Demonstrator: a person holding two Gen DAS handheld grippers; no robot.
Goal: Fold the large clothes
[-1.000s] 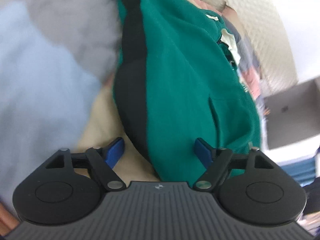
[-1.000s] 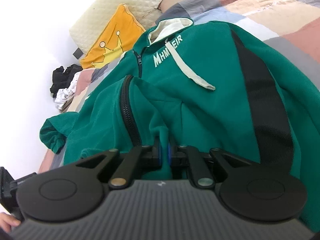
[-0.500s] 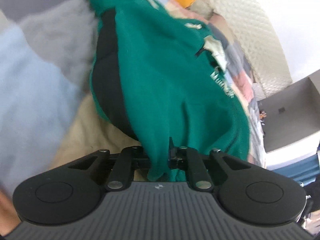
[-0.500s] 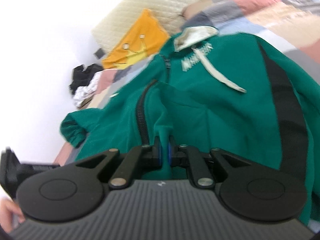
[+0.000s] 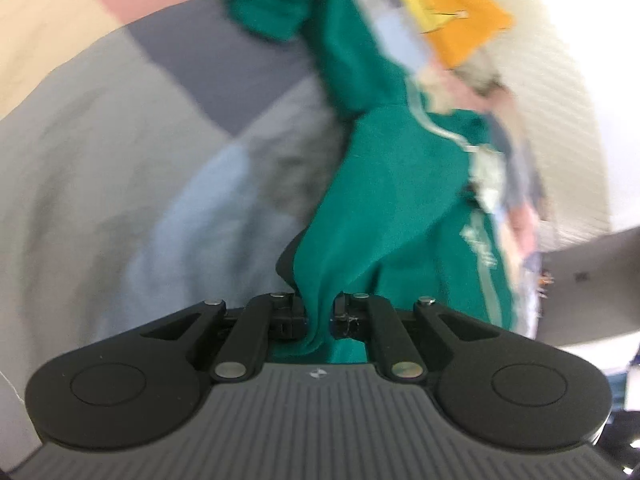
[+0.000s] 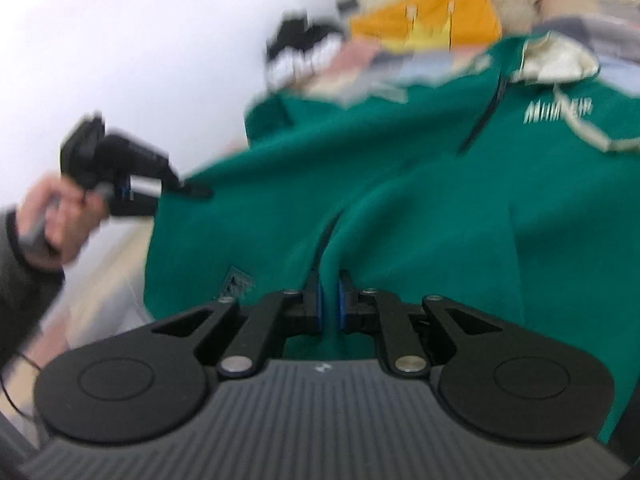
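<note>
We hold green hoodie (image 6: pixel 420 216) by hem, over patchwork bed (image 5: pixel 120 168). Left gripper (image 5: pixel 319 316) clamped on fabric; right gripper (image 6: pixel 329 304) easing open, fabric between pads. Long axis runs away toward hood; 2 grippers equally near.

Bright, even daylight; the white wall (image 6: pixel 140 40) at upper left is blown out. Motion blur smears both views, and fisheye distortion bends the edges.

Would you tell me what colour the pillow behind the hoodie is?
Orange-yellow with a paler yellow crown-like design; the pillow shows best in the right wrist view.
</note>
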